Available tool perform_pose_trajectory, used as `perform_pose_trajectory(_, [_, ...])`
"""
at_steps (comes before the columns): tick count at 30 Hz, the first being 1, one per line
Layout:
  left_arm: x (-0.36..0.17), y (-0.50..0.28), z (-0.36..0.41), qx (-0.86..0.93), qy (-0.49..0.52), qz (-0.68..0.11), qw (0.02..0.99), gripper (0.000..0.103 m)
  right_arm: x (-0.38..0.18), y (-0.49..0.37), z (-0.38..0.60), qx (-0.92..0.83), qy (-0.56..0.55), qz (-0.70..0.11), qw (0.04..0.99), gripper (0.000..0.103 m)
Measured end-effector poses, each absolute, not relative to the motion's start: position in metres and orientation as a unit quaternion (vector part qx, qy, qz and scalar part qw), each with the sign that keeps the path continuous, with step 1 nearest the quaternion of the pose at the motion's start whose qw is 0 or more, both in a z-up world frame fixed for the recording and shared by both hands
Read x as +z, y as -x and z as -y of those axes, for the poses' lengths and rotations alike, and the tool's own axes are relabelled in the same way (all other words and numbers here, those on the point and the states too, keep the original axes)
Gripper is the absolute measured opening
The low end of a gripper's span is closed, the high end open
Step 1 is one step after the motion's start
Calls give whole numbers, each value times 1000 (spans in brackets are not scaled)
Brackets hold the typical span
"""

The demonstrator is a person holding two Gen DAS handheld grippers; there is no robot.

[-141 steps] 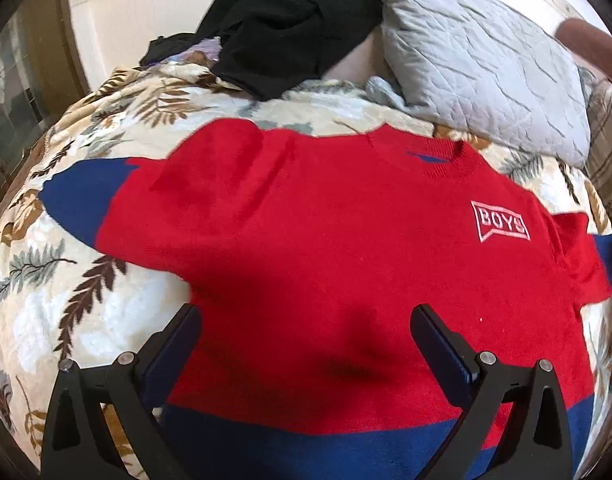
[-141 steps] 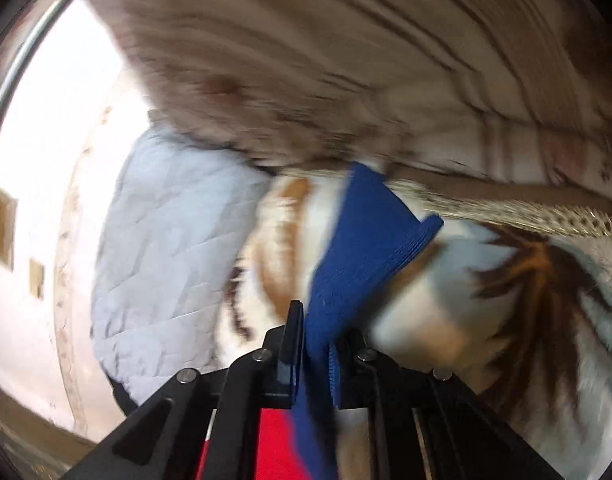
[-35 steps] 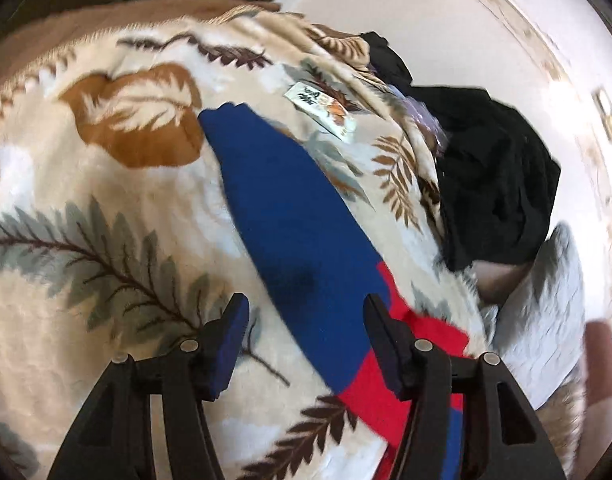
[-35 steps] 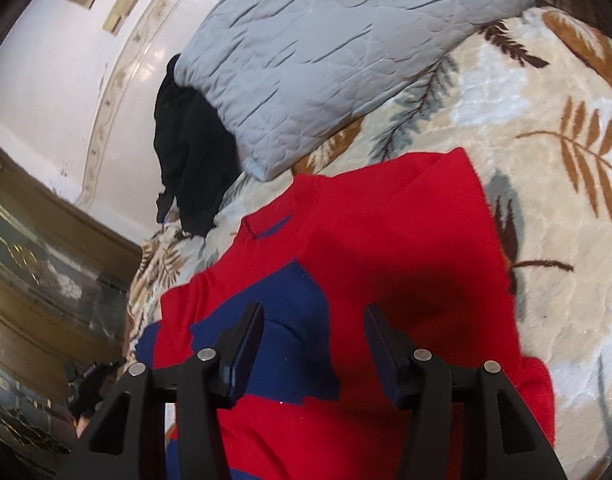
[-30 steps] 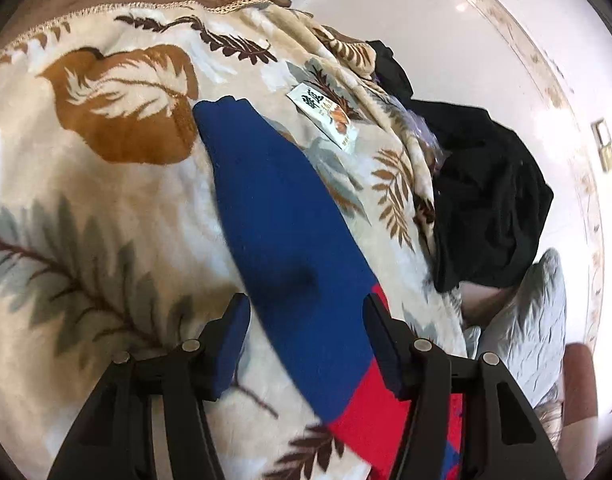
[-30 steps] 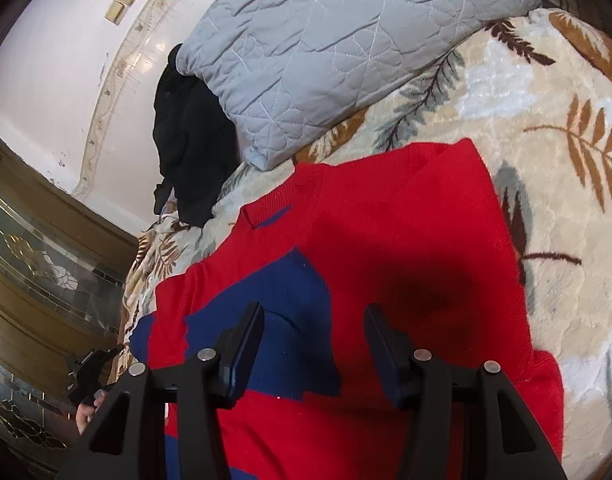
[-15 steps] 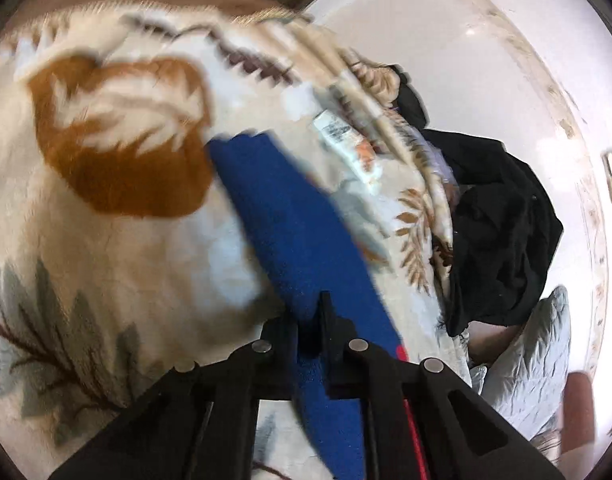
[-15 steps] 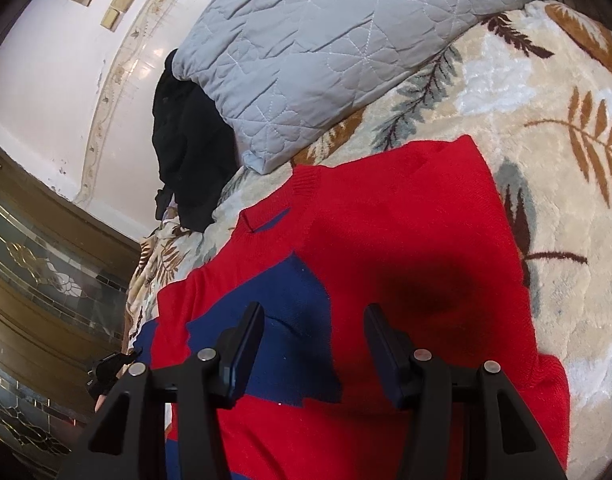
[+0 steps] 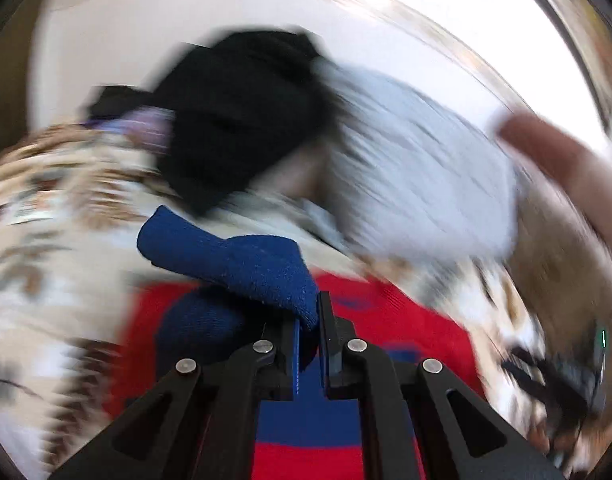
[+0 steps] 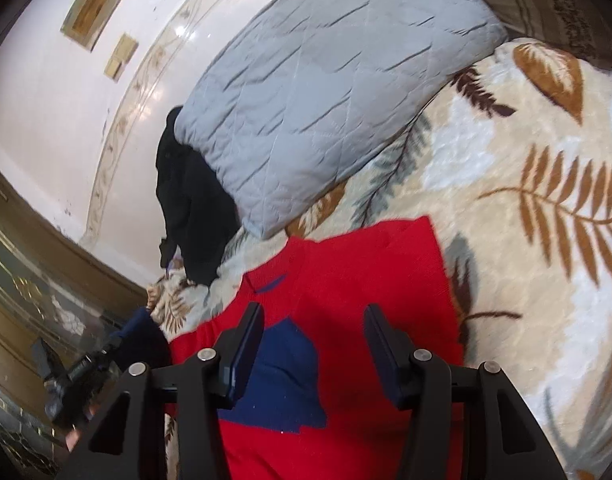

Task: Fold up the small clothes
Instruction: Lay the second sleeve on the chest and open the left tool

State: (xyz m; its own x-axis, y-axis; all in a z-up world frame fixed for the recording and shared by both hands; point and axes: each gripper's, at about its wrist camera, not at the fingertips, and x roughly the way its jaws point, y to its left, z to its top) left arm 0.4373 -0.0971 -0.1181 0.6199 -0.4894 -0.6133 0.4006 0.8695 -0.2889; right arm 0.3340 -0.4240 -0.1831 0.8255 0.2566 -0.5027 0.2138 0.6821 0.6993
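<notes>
Your left gripper point(image 9: 318, 322) is pinched tight on the blue sleeve point(image 9: 242, 264) of the sweater point(image 10: 369, 292), with the knit bunched between the pads and the free cuff end flopping out to the left above the red body. Your right gripper point(image 10: 311, 348) stands spread with nothing between its fingers, hovering over the sweater's middle, where the other blue sleeve already lies folded across the chest.

The sweater lies flat on the leaf-print blanket point(image 10: 545, 200), collar toward the grey pillow point(image 10: 325, 92) at the head edge of the bed, with a black heap of clothes point(image 10: 194, 208) beside that pillow toward the far left corner.

This is a soft, light knit with no stiffness at all. It will drape and sag from whatever point you hold, and the plush blanket will likely drag on it, so lift rather than slide. It is not fragile and not slippery; the ribbed cuff and the seams give the firmest bite. Your hold sits partway along the sleeve, so expect the cuff to trail and fold over itself. For the body folds, take the hem corners or the shoulder seam, since a single layer mid-panel will just stretch and pucker.
</notes>
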Motion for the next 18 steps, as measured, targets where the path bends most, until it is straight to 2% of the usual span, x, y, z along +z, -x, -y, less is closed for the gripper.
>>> perform_pose_trajectory(2, [-140, -427, 149, -287, 20, -398, 871, 9, -182, -331, 431, 11, -408, -291, 865, 56])
perform_pose_trajectory(5, [-168, -418, 187, -316, -5, -467, 826, 13, -182, -329, 441, 11, -421, -291, 859, 56])
perform_pose_trajectory(7, [-166, -412, 184, -317, 1, -472, 823, 15, -184, -330, 443, 15, -428, -297, 854, 56])
perform_pose_trajectory(8, [-160, -410, 175, -316, 12, -462, 829, 18, -186, -331, 445, 19, -436, -300, 848, 63])
perform_pose_trajectory(10, [-142, -409, 149, -303, 37, -440, 845, 45, -189, -332, 445, 29, -451, -304, 839, 71])
perform_pose_trajectory(12, [-126, -413, 119, -270, 67, -417, 865, 55, -192, -335, 442, 41, -458, -307, 833, 71])
perform_pose_trajectory(15, [-122, -422, 78, -203, 88, -416, 882, 55, -192, -342, 425, 67, -444, -325, 832, 71])
perform_pose_trajectory(18, [-140, -423, 39, -137, 105, -436, 884, 55, -182, -347, 392, 76, -369, -345, 859, 71])
